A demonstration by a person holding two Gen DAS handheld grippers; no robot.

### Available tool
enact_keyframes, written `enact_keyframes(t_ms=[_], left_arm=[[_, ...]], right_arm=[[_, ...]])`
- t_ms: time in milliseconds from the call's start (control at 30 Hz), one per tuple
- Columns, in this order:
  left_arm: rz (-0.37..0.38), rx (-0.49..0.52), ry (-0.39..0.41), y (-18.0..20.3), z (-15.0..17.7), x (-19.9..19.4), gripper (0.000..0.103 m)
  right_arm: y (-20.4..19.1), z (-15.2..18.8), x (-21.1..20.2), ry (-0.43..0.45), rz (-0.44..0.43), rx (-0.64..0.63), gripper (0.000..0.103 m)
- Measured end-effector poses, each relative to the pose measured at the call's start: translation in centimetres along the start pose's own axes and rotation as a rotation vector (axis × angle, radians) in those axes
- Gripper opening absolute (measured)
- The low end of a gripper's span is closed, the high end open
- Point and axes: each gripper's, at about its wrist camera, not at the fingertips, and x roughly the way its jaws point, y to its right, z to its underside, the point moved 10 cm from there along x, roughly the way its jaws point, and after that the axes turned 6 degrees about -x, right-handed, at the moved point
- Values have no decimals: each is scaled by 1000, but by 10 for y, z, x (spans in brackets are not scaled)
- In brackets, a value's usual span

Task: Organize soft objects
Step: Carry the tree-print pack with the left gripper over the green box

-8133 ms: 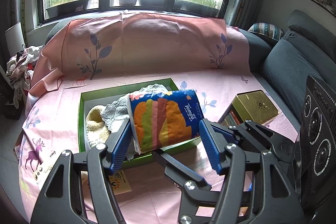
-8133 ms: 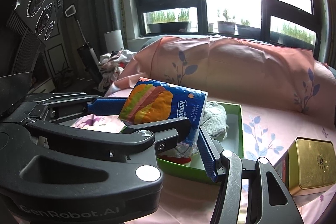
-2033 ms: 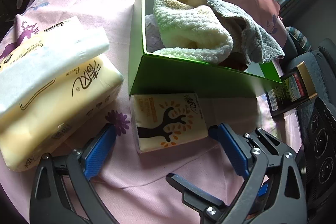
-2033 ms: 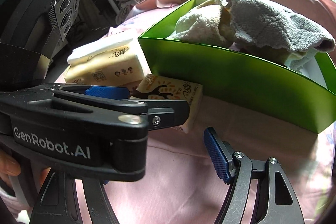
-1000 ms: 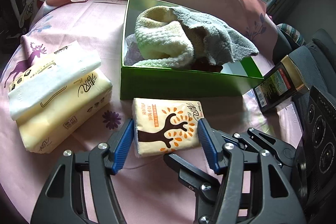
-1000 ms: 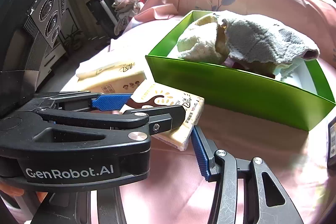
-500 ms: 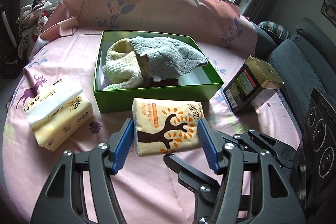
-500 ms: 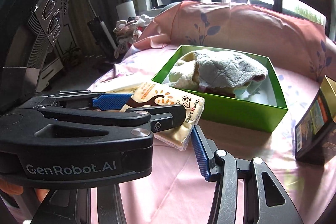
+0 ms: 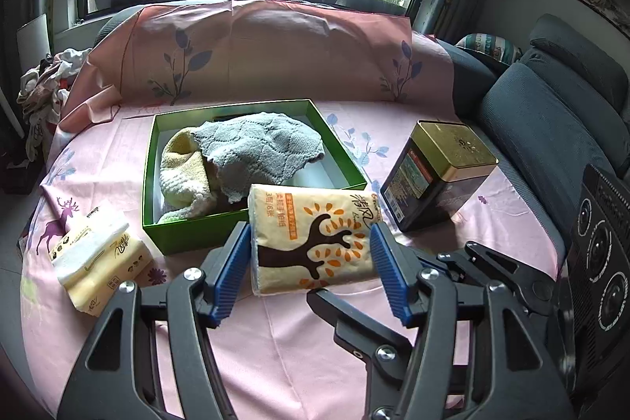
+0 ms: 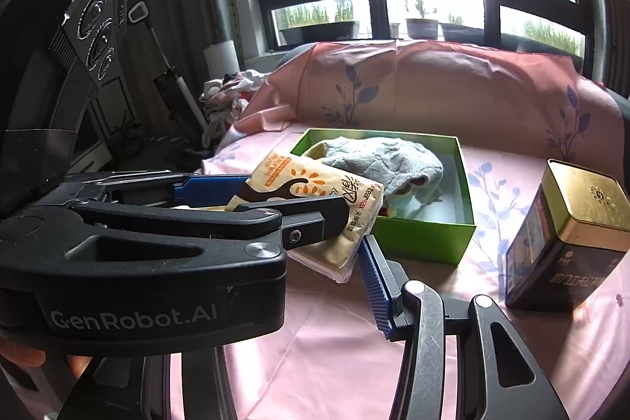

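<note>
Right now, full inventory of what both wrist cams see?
tissue pack: 1, cream with brown tree, held between both claws, near box's front edge
box: 1, green, open, middle of sheet
towels: 2, grey over cream, inside box
tissue bundle: 1, yellow-white, on sheet left of box
tin: 1, dark with gold lid, right of box
sheet: 1, pink, under everything
clothes pile: 1, mixed, far left
left claw: blue pads, shut on pack
right claw: blue pads, shut on pack

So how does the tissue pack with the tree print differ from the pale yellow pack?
The tree-print pack is held off the sheet between both tongs; the pale yellow pack lies on the pink sheet, left of the green box. The first shows a brown tree, the second a white band. Both are soft tissue packs.
</note>
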Motion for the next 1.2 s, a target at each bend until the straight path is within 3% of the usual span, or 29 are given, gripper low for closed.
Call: enact_keyframes(t_ms=[433,700,933,1200], left_arm=[[8,54,31,22,-37,11,60],[-1,70,49,20,-85,23,60],[3,49,6,9,-108,56,60],[-6,-19,-85,-24,-103,109,60]], right_arm=[[32,-30,-1,57,28,23,50],[54,-68,16,77,12,25,50],[74,-82,48,51,-4,52,50],[85,-66,103,-35,-25,85,50]])
